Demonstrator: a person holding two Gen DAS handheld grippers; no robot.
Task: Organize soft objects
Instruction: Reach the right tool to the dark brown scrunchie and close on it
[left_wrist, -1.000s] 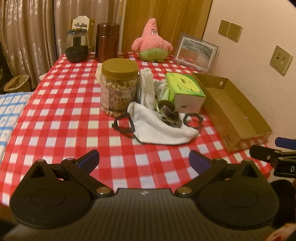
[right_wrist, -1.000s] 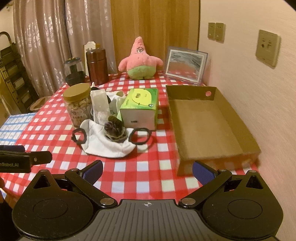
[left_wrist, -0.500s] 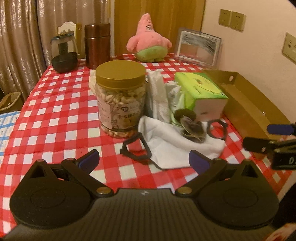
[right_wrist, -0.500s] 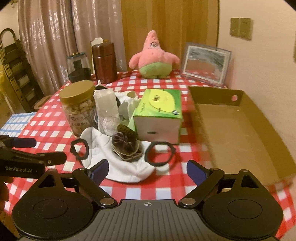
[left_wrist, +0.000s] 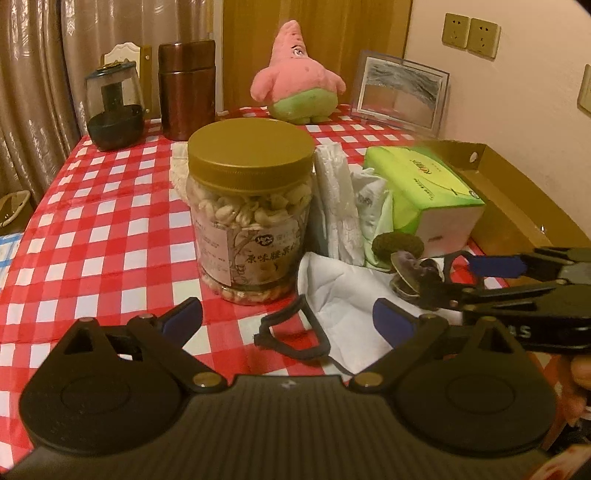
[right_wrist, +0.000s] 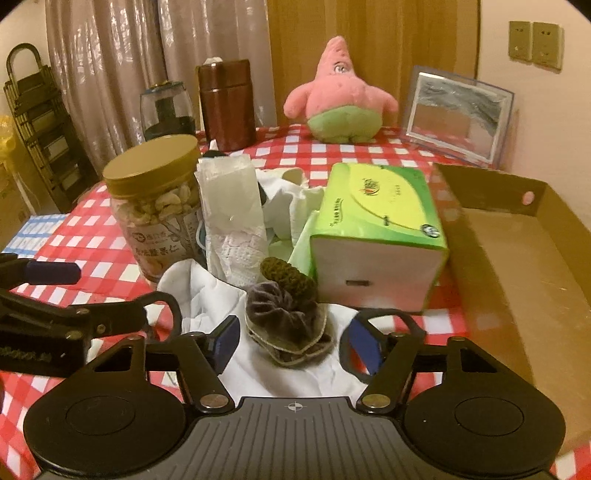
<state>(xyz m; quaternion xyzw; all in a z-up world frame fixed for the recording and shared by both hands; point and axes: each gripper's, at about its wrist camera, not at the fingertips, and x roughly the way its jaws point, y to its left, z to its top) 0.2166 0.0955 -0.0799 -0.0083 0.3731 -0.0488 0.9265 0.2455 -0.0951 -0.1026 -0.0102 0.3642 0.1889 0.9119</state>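
A white face mask (right_wrist: 207, 295) with black ear loops lies on the checked table, also in the left wrist view (left_wrist: 343, 295). Dark velvet scrunchies (right_wrist: 286, 321) sit on it, with a green knitted one (right_wrist: 288, 275) behind. My right gripper (right_wrist: 297, 341) is open, its fingers on either side of the scrunchies. My left gripper (left_wrist: 288, 317) is open just before the mask's left ear loop (left_wrist: 291, 336). The right gripper (left_wrist: 461, 280) shows at the scrunchies (left_wrist: 410, 273) in the left wrist view. A pink plush star (right_wrist: 341, 99) stands at the back.
A nut jar (left_wrist: 247, 218), a white tissue pack (right_wrist: 232, 218) and a green tissue box (right_wrist: 380, 229) stand behind the mask. An open cardboard tray (right_wrist: 517, 266) lies to the right. A brown canister (right_wrist: 227, 103), a glass jar (right_wrist: 168, 110) and a picture frame (right_wrist: 458, 114) stand at the back.
Both grippers have moved forward to the mask. The right gripper has come down around the scrunchies; the left has closed in on the mask's left loop.
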